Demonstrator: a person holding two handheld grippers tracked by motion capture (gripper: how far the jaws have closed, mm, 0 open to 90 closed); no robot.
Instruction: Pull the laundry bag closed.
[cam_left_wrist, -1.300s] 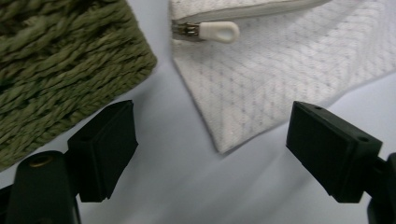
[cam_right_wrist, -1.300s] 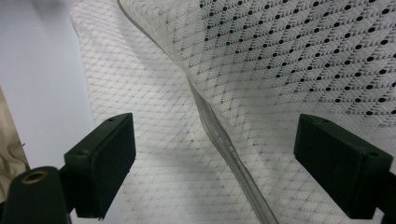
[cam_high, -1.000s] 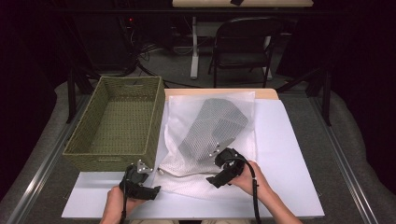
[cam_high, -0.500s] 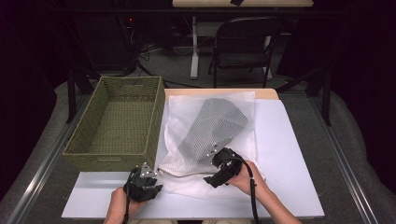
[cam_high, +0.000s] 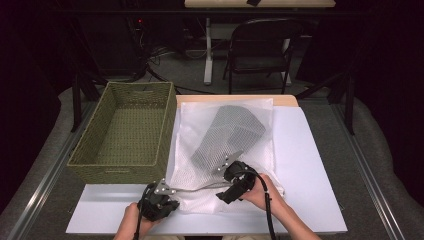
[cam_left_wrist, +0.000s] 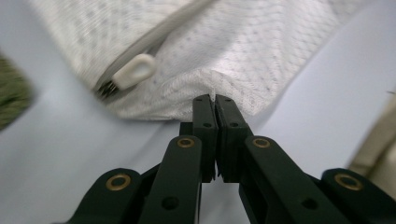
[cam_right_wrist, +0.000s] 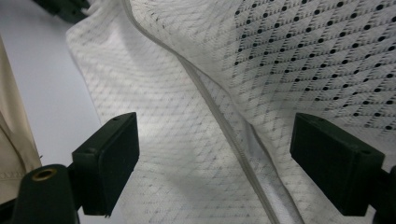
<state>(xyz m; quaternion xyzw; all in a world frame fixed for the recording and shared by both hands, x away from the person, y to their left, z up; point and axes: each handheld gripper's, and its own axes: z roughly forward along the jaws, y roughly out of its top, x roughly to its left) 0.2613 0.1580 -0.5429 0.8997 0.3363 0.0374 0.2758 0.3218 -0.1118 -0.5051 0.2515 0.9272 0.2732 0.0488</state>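
The right gripper (cam_right_wrist: 215, 158) hangs with jaws spread wide over the white mesh laundry bag (cam_right_wrist: 177, 154), its zipper (cam_right_wrist: 219, 121) running diagonally between them.

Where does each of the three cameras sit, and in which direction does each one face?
High view: above the person's side, facing forward and down on the table, the wicker basket and the mesh bag; both hands come in from below.
Left gripper view: rides the left gripper, facing along its jaws, shut on the bag's edge beside the zipper pull.
Right gripper view: rides the right gripper, facing the bag's zipper seam between open jaws.
Shared: all three show the mesh bag.
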